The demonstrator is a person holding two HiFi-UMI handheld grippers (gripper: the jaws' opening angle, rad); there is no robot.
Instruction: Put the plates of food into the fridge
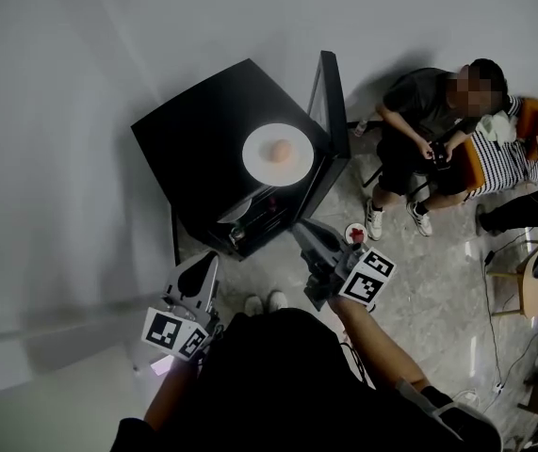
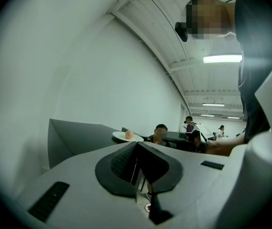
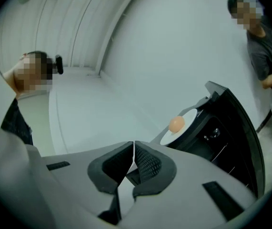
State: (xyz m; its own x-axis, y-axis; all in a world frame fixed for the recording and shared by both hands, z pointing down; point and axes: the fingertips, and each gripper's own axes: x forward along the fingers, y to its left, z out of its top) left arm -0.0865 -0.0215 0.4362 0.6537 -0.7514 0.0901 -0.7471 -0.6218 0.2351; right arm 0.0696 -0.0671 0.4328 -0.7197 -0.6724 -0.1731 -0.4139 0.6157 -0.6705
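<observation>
A white plate (image 1: 278, 154) with a round peach-coloured piece of food (image 1: 281, 151) sits on top of the black mini fridge (image 1: 214, 135), whose door (image 1: 331, 102) stands open. A second small plate (image 1: 355, 234) with red food lies on the floor beside the door. My right gripper (image 1: 301, 228) is shut and empty, level with the fridge front, just left of the floor plate. My left gripper (image 1: 211, 260) is also shut and empty, in front of the fridge's lower left corner. The right gripper view shows the top plate (image 3: 186, 123) beyond the shut right gripper (image 3: 134, 157). The left gripper view shows it (image 2: 125, 136) past the left gripper (image 2: 136, 165).
Two people (image 1: 429, 121) sit on chairs to the right of the fridge door. A round stool (image 1: 535, 285) and cables lie on the tiled floor at far right. A white wall runs behind and left of the fridge. My shoes (image 1: 264, 302) stand just before it.
</observation>
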